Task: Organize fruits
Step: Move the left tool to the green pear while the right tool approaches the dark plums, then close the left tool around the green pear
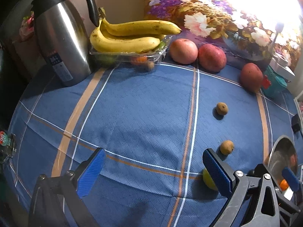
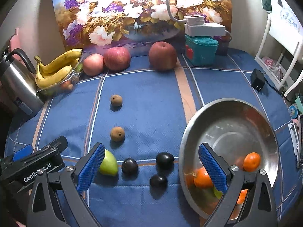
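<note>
Both left gripper [image 1: 153,172] and right gripper [image 2: 151,167] jaws released, empty; oranges [image 2: 203,177] in steel bowl [image 2: 229,106], lower right.

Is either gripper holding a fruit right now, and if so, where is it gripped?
Neither. The left gripper and right gripper are both open with nothing between their fingers; the green apple lies on the cloth.

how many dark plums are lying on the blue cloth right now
3, all near the front edge in the right wrist view: one beside the green apple, one toward the metal bowl, one nearest the camera.
</note>
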The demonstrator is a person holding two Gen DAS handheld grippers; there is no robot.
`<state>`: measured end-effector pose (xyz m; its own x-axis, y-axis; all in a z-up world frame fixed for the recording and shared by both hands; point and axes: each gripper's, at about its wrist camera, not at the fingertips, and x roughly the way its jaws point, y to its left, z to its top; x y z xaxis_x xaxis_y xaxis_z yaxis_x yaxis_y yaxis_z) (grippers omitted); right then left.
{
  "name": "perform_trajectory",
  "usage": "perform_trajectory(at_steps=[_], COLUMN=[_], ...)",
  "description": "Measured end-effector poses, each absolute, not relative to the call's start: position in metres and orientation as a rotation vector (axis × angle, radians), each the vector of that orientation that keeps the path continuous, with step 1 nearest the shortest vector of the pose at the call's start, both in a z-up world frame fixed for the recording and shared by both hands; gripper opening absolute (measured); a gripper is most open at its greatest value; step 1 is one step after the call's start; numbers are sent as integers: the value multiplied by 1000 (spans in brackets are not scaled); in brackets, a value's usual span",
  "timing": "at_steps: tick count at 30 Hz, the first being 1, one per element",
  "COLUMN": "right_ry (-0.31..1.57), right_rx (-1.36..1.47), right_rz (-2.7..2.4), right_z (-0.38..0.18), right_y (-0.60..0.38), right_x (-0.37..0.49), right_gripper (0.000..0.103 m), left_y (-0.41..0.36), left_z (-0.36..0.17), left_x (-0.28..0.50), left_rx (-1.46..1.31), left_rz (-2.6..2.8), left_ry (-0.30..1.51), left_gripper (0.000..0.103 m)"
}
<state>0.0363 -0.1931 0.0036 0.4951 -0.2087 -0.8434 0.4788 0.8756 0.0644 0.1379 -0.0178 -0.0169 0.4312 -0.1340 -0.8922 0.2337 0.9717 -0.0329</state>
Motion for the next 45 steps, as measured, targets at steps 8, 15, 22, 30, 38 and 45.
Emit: perform_trajectory(at_steps=[8, 15, 22, 30, 38, 45], right_ry=[995, 996, 1003, 1030, 1092, 1178], right_rx=[304, 315, 327, 369, 402, 389], right_rz=[-425, -371, -351, -339, -333, -383], right_z=[-3, -2, 3, -4, -15, -29], right_y=[-193, -192, -192, -197, -198, -201], right_x=[51, 48, 43, 37, 34, 32], right_gripper=[99, 99, 96, 69, 51, 48], left_y=[-15, -14, -13, -21, -43, -55], left_z=[-21, -18, -16, -21, -34, -45], left_x=[144, 141, 139, 136, 129, 125], left_rx=[74, 74, -4, -59, -29, -22], left_rz=[-216, -227, -288, -359, -436, -463], left_ry=[1112, 1104, 1131, 1175, 1230, 1276], left_gripper=[103, 103, 103, 101, 87, 76])
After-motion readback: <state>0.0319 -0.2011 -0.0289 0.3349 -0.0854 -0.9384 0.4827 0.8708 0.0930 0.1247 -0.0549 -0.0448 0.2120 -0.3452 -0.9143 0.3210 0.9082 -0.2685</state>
